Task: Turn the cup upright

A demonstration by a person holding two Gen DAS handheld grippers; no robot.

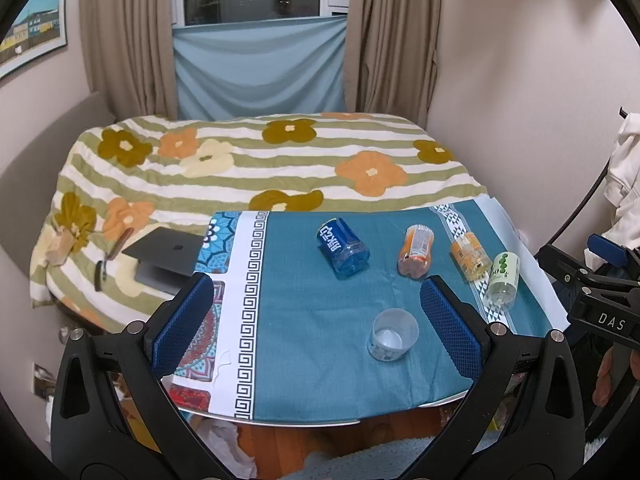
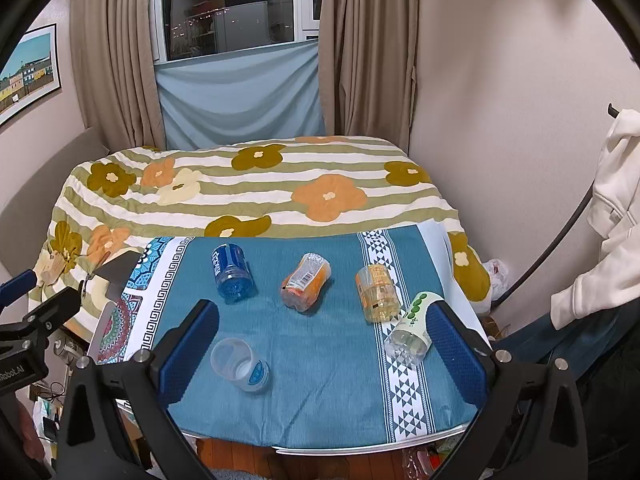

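Cup (image 1: 393, 334): on table (image 1: 312, 380), apparently tipped. Left gripper (image 1: 316, 328), right gripper (image 2: 320, 352): wide open, empty. Grip the wall squarely, then rotate.

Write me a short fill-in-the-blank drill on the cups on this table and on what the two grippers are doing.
1. The number of cups on the teal tablecloth is ____.
2. The clear cup nearest the table's front edge lies on its ____.
3. The left gripper and the right gripper are both ____ and hold nothing.
4. The cup farthest left in the back row is coloured ____.

Missing words: five; side; open; blue
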